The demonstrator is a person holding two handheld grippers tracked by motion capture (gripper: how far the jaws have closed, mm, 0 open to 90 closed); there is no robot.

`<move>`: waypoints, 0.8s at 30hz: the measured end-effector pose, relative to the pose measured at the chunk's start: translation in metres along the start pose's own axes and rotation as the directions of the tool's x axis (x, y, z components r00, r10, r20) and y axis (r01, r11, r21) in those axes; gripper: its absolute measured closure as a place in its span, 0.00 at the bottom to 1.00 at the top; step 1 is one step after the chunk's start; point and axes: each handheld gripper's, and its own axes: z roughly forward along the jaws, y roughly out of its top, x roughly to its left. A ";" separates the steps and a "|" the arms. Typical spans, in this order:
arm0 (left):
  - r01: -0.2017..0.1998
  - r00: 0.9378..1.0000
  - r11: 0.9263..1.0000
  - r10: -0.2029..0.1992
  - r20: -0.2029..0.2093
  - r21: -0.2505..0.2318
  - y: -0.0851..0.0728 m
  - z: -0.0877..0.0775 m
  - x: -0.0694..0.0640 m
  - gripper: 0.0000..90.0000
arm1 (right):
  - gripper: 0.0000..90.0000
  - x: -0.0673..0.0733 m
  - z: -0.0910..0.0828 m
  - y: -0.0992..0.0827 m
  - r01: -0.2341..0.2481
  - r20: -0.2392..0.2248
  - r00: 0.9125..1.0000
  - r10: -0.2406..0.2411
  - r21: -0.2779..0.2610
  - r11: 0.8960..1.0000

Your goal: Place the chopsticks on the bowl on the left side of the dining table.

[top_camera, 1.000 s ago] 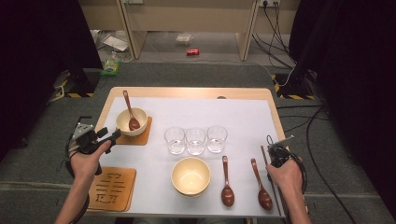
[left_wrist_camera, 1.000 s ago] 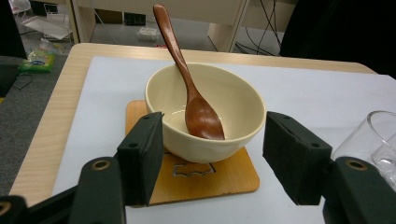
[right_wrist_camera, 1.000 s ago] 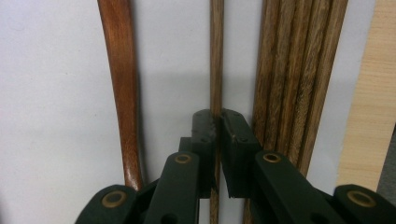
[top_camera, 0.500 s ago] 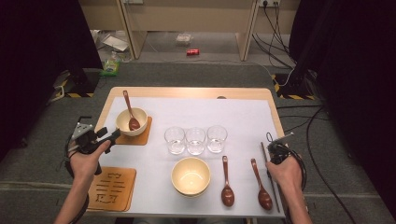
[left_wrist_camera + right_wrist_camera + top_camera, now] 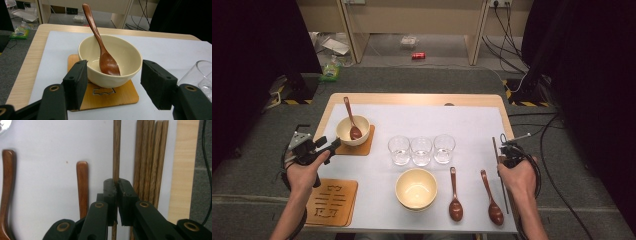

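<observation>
My left gripper [image 5: 328, 145] [image 5: 114, 81] is open, its jaws spread on either side of a cream bowl [image 5: 352, 131] [image 5: 110, 58], apart from it. That bowl holds a brown wooden spoon [image 5: 351, 120] [image 5: 101, 47] and stands on a wooden coaster [image 5: 363, 146] [image 5: 113, 96]. At the table's right edge my right gripper [image 5: 508, 152] [image 5: 116, 186] is shut on a single wooden chopstick [image 5: 116, 150] [image 5: 500, 175]. Several more chopsticks [image 5: 148, 157] lie side by side just right of it.
Three empty glasses [image 5: 421, 149] stand in a row mid-table, one glass [image 5: 200, 75] near my left jaw. An empty cream bowl [image 5: 416, 188], two wooden spoons [image 5: 455, 197] [image 5: 492, 200] and a second coaster [image 5: 331, 201] lie along the front edge.
The right hand has crept slightly toward the far side along the table's right edge. The left gripper has stayed open beside the bowl.
</observation>
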 end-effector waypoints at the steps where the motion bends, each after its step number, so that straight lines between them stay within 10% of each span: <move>1: 0.000 1.000 1.000 0.000 0.000 -0.001 0.000 0.000 0.000 0.42 | 0.95 0.000 -0.001 0.001 0.001 0.000 1.000 -0.001 -0.013 1.000; 24: -0.001 1.000 1.000 0.001 0.001 -0.007 0.001 -0.001 0.000 0.42 | 0.95 0.009 -0.025 0.016 0.001 0.003 1.000 -0.001 -0.230 0.973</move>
